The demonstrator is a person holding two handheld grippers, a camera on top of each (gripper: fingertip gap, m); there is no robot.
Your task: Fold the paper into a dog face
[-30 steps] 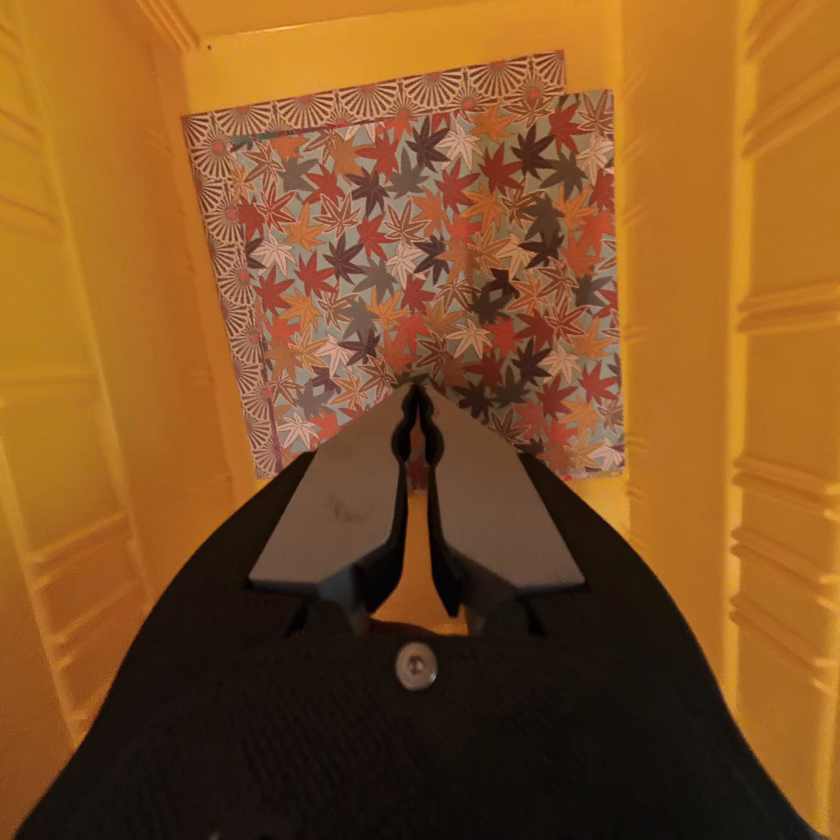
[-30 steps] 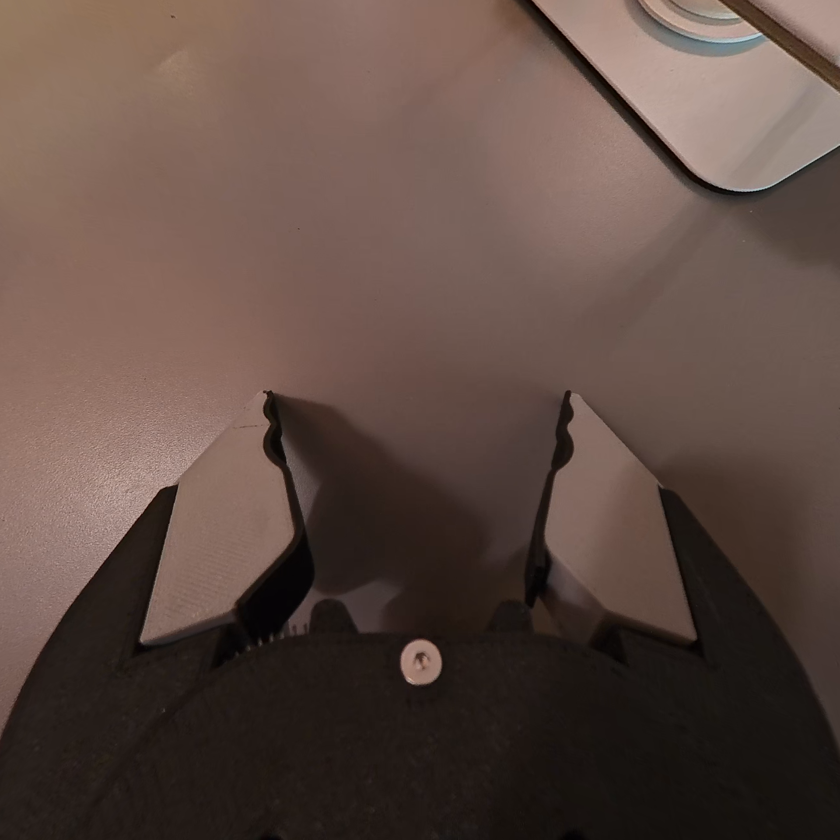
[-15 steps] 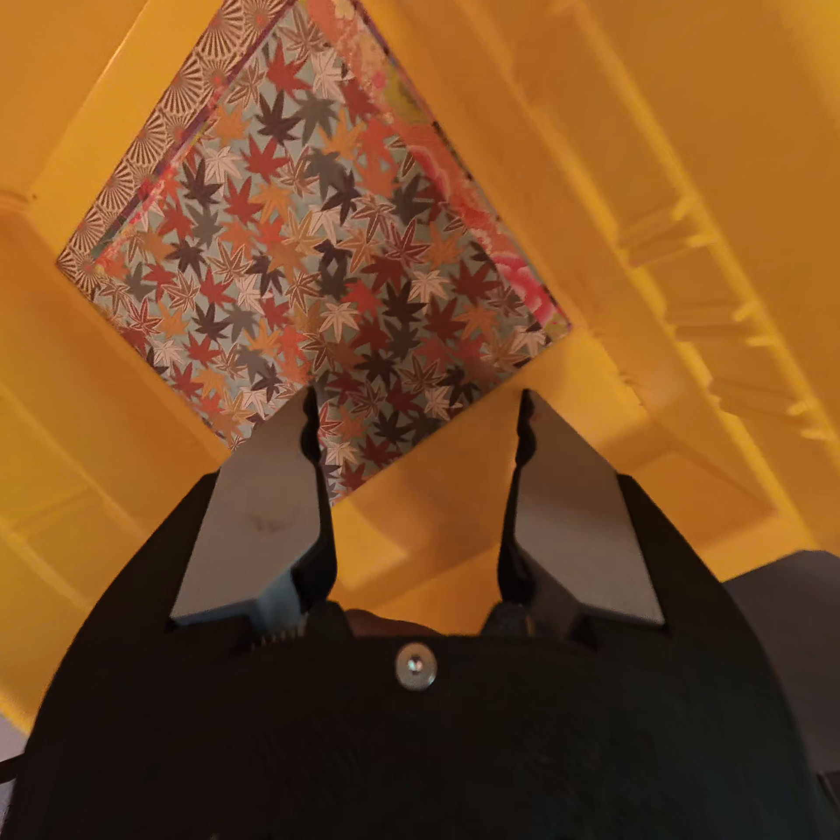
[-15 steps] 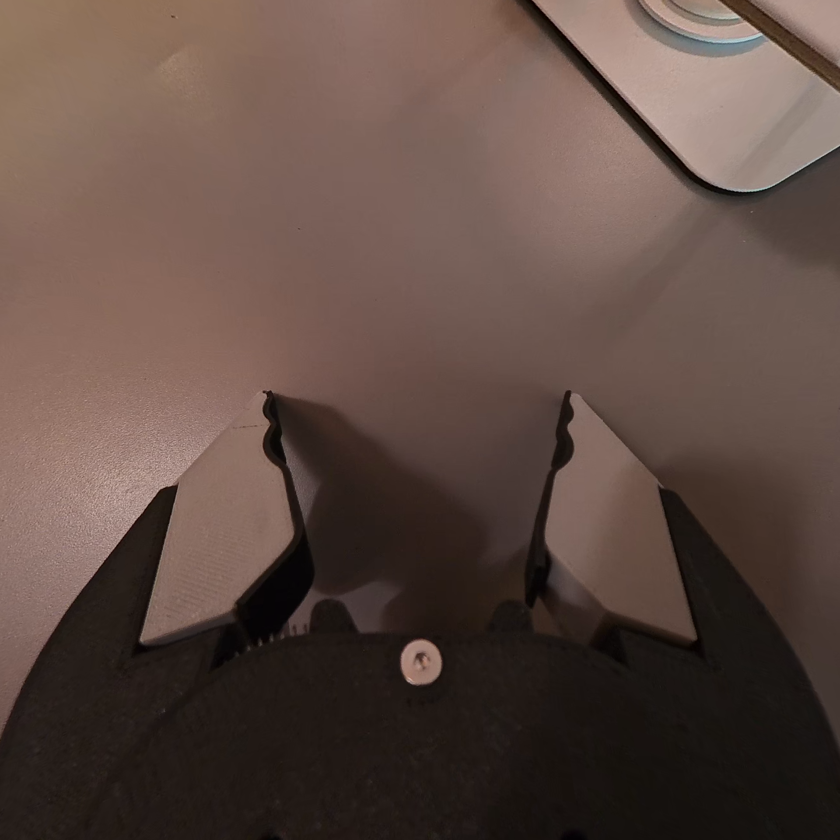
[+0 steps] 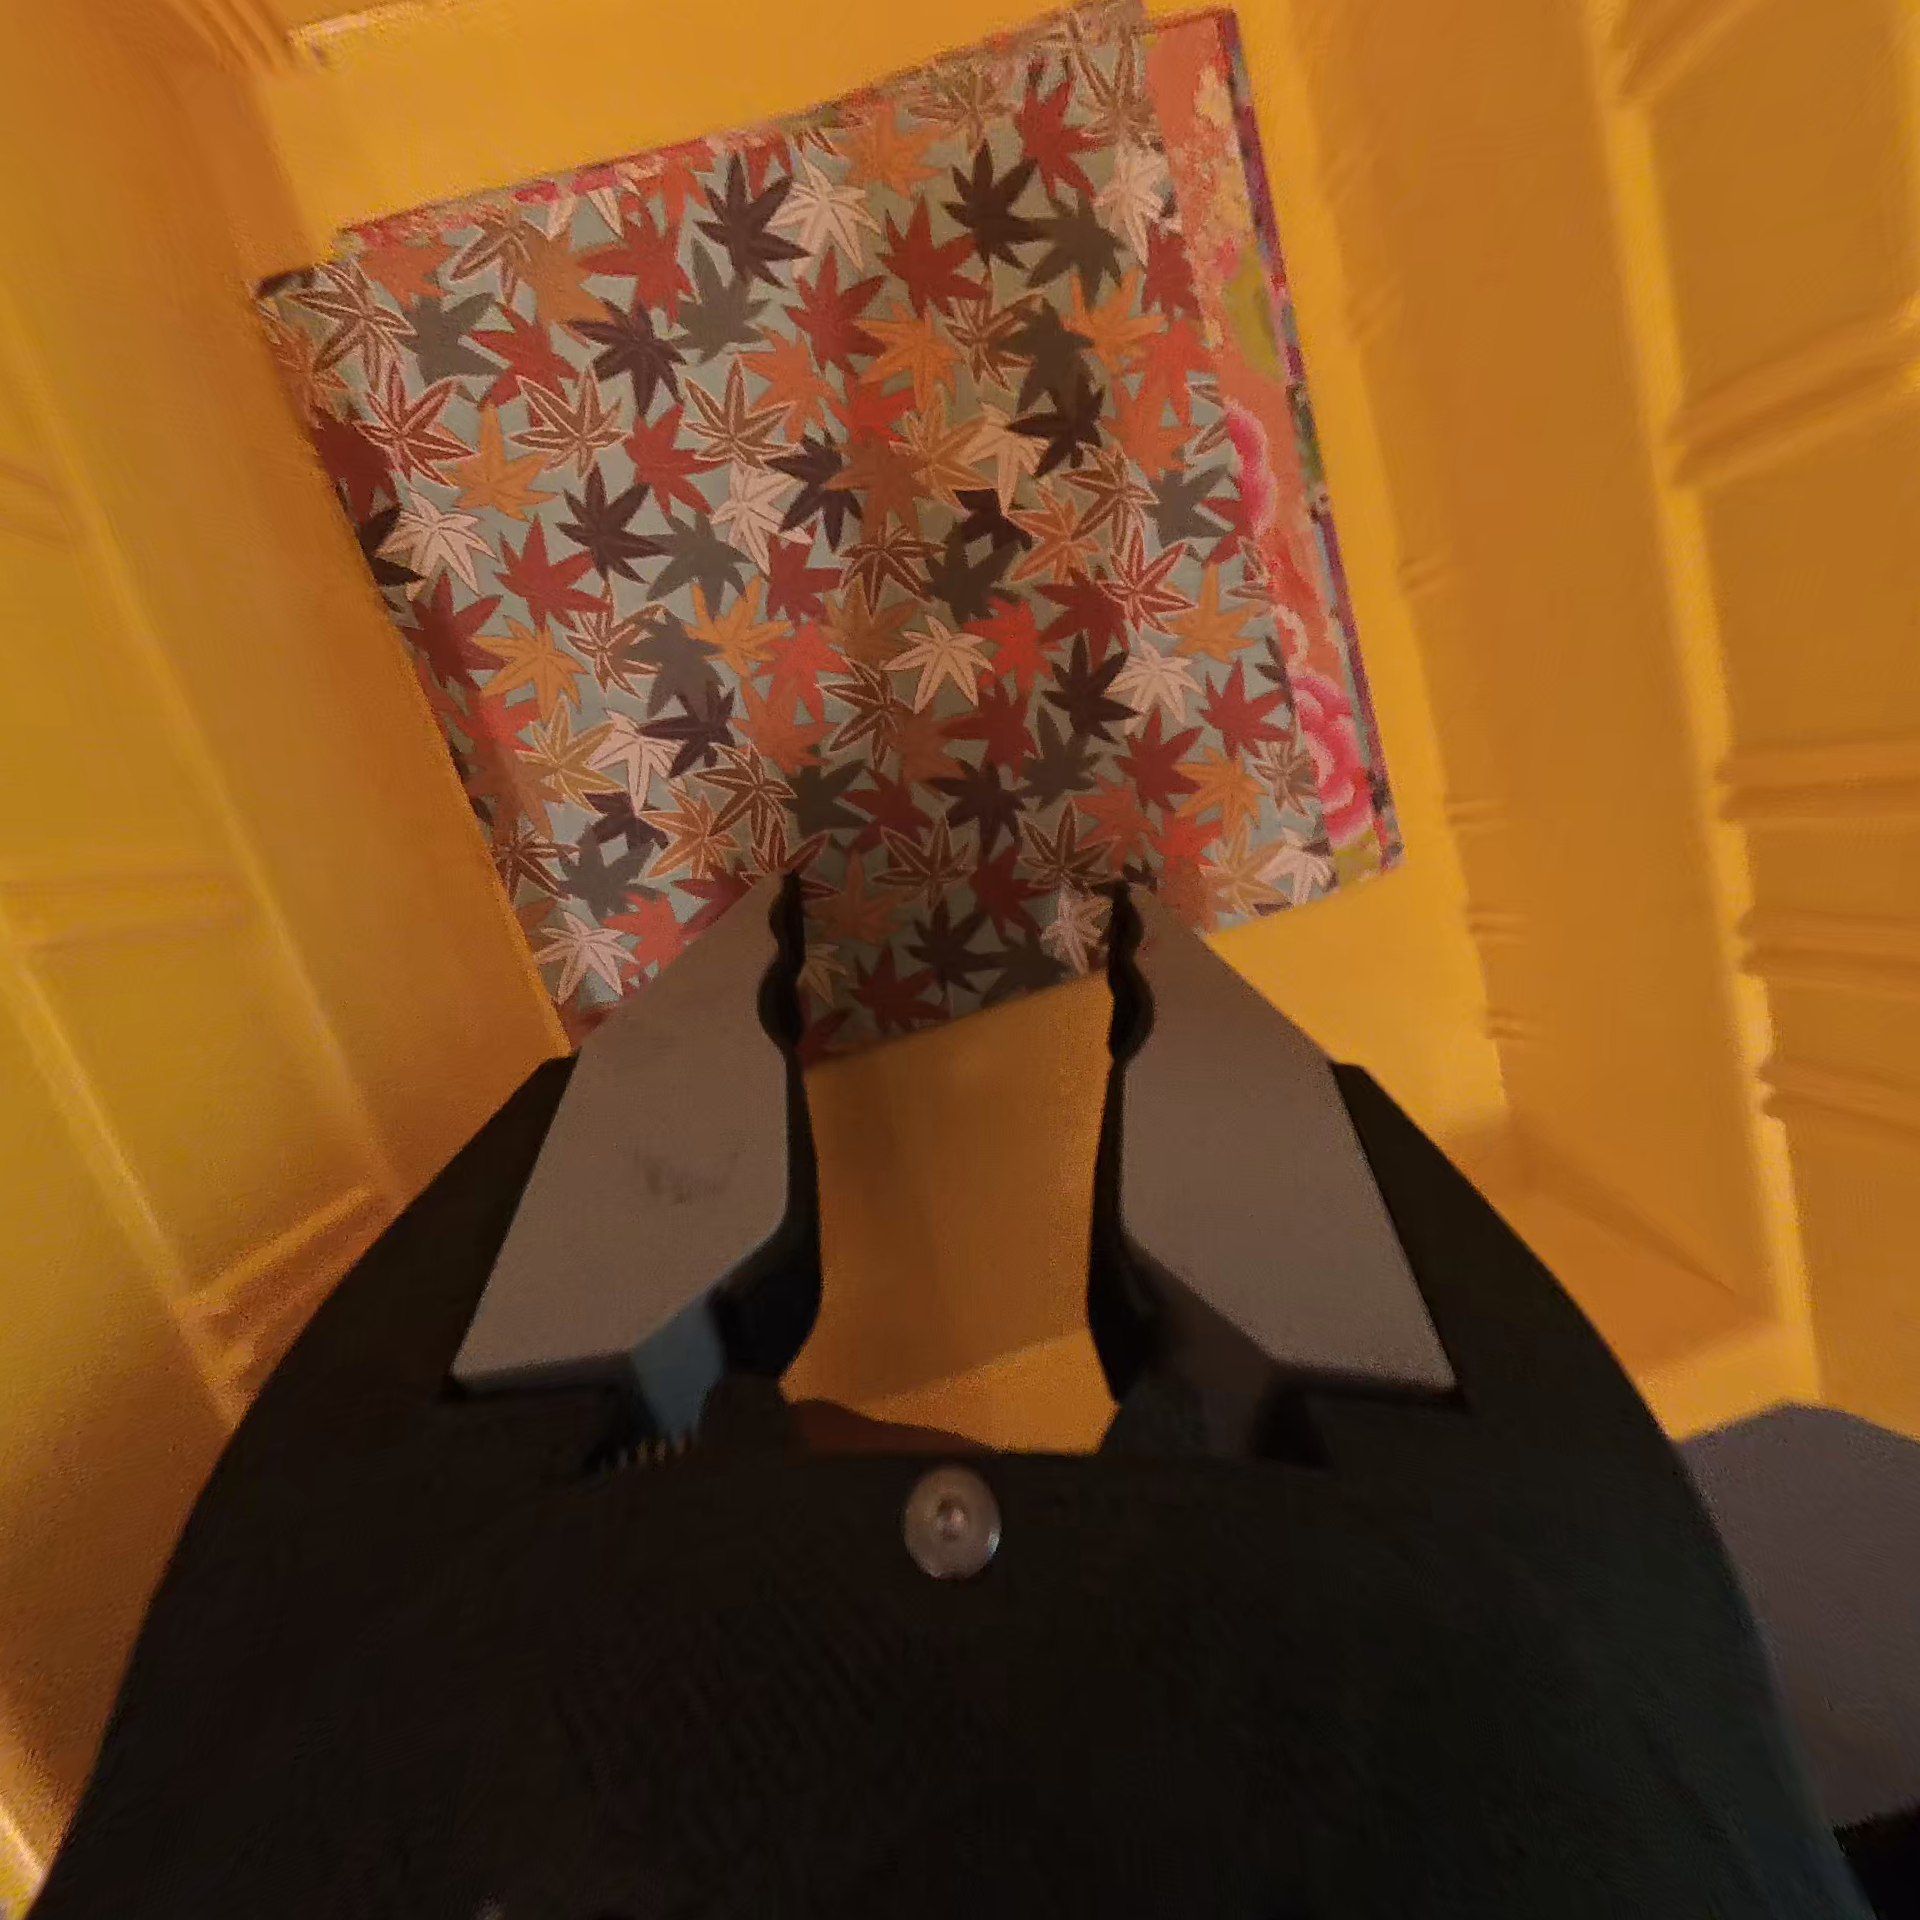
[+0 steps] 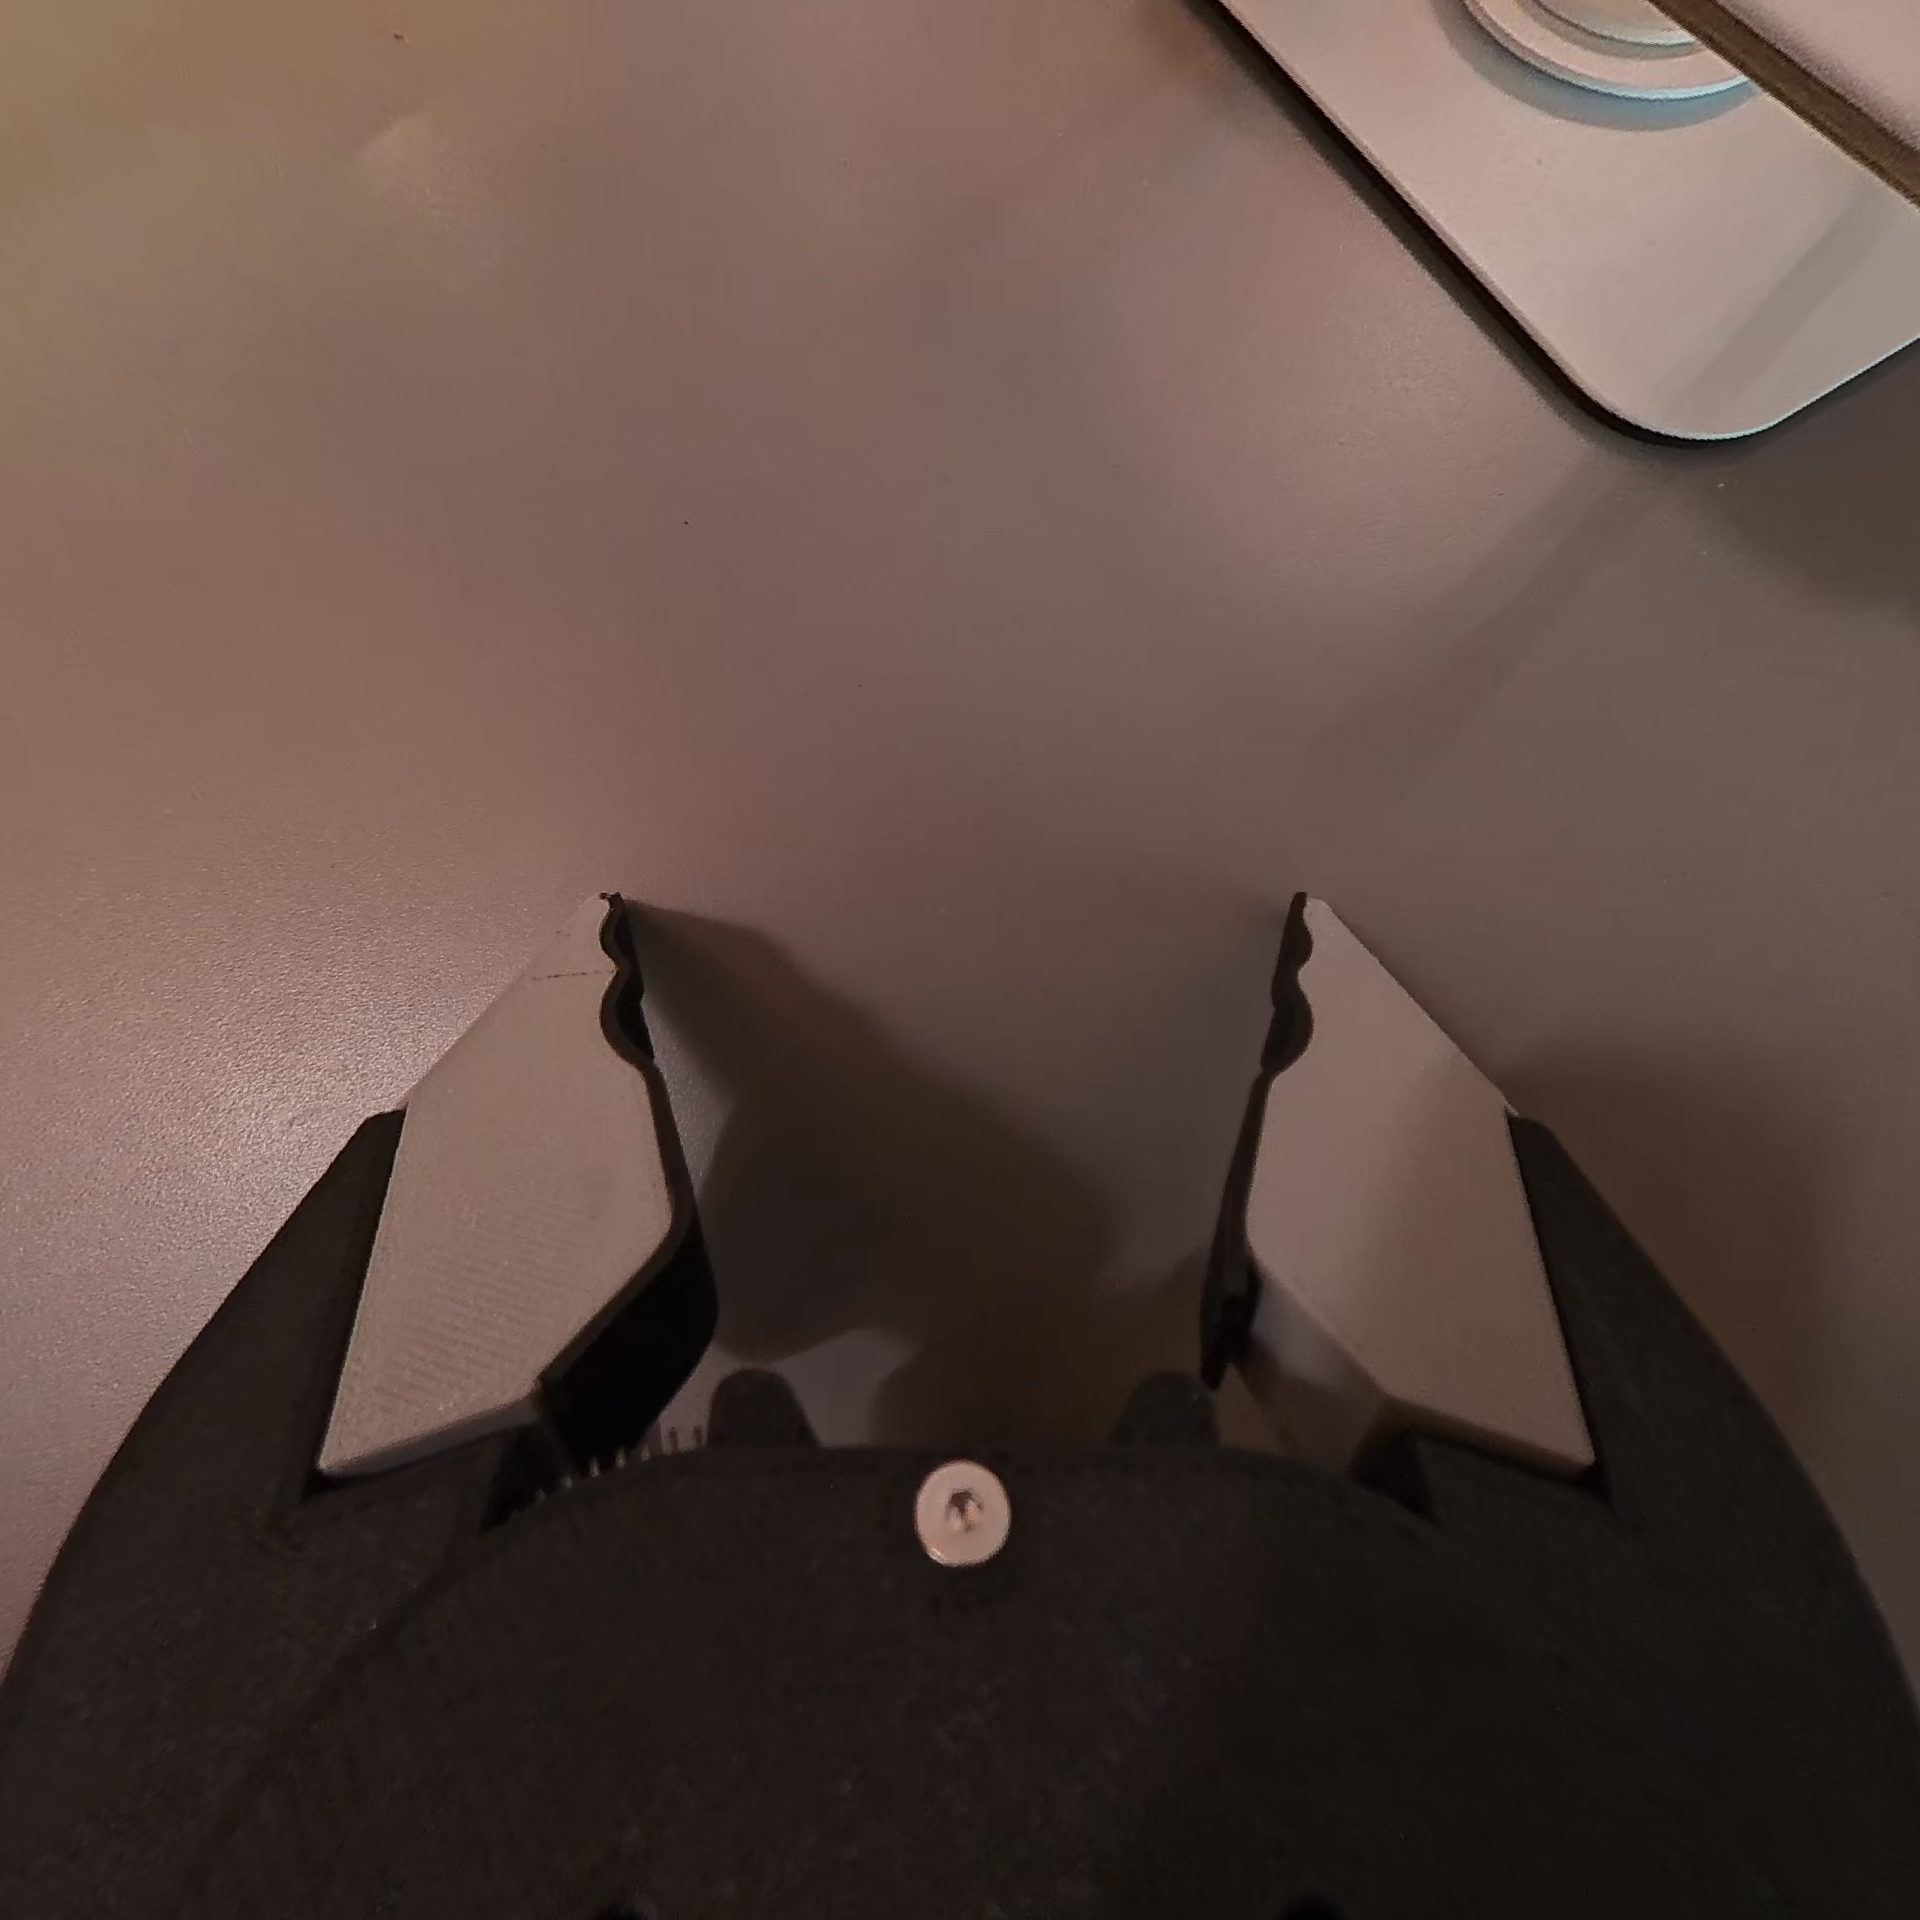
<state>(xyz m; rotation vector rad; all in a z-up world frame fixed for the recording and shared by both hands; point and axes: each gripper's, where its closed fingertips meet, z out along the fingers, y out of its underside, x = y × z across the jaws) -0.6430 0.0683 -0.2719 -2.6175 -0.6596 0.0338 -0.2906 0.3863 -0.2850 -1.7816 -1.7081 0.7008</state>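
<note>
Yellow bin (image 5: 312, 727) holds two visible patterned sheets (image 5: 831, 540); two grippers gape.

A floral sheet (image 5: 1304, 582) shows only as a strip beneath the leaf-patterned paper (image 5: 821, 582). The silver stand base (image 6: 1621, 218) runs off the frame's top right corner.

This looks like an office to me. Below me lies a plain grey desk (image 6: 727, 468) carrying a silver monitor stand (image 6: 1621, 239). A yellow plastic crate (image 5: 1558, 623) stores patterned paper.
</note>
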